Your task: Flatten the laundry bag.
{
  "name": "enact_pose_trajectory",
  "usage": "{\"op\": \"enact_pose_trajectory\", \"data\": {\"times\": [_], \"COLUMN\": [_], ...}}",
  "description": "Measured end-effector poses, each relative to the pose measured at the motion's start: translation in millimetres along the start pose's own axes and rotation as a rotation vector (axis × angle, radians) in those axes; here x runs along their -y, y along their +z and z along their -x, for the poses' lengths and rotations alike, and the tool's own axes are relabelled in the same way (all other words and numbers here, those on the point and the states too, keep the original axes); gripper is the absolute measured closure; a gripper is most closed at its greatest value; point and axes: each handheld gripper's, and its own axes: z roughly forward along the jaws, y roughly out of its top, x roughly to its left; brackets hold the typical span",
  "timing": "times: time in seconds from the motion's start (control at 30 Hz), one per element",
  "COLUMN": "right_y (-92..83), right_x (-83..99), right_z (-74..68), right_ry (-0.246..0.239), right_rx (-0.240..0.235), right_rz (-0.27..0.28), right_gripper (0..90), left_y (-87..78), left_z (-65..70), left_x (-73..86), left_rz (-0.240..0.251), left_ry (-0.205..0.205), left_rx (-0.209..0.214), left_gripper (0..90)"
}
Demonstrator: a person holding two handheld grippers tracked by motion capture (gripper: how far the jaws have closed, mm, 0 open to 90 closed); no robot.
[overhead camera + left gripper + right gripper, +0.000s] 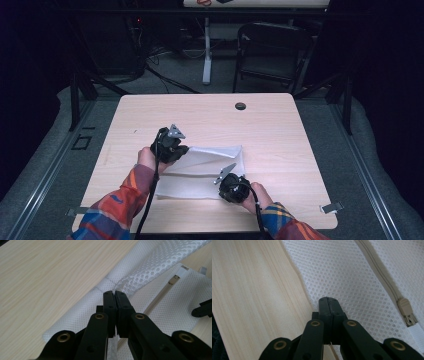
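A white mesh bag point(200, 175) with a beige zipper point(160, 293) lies flat on the wooden table point(210, 115). My left gripper point(183, 150) is shut on the bag's far left corner and holds it raised off the table. In the left gripper view the mesh point(150, 262) runs up and away from the closed jaws point(115, 293) as a taut fold. My right gripper point(224, 189) sits at the bag's near right edge, shut, with the mesh edge point(352, 277) under its tips point(328, 300). The zipper pull point(405, 308) lies just to the right of them.
A round black cable port point(240, 106) sits near the table's far edge. Behind the table stand a dark folding chair point(272, 50) and a white desk leg point(206, 50). A metal clip point(332, 207) is at the near right corner.
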Motion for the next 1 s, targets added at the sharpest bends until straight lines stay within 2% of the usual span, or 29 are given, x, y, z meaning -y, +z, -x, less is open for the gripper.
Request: {"op": "enact_pose_trajectory", "data": {"times": [0.7, 1.0], "right_y": [-0.3, -2.8], "right_x": [-0.3, 1.8], "right_z": [-4.5, -4.2], "right_ry": [-0.001, -0.007], "right_rx": [-0.040, -0.072], "right_rz": [-0.010, -0.038], "right_gripper": [90.0, 90.0], "left_y": [-5.6, -7.2], "left_z": [-14.1, -19.8], "left_x": [-16.9, -25.0], "left_rz": [0.007, 0.013], "left_ry": [0.001, -0.001], "left_rx": [-0.045, -0.064], "left_gripper": [88.3, 88.3]}}
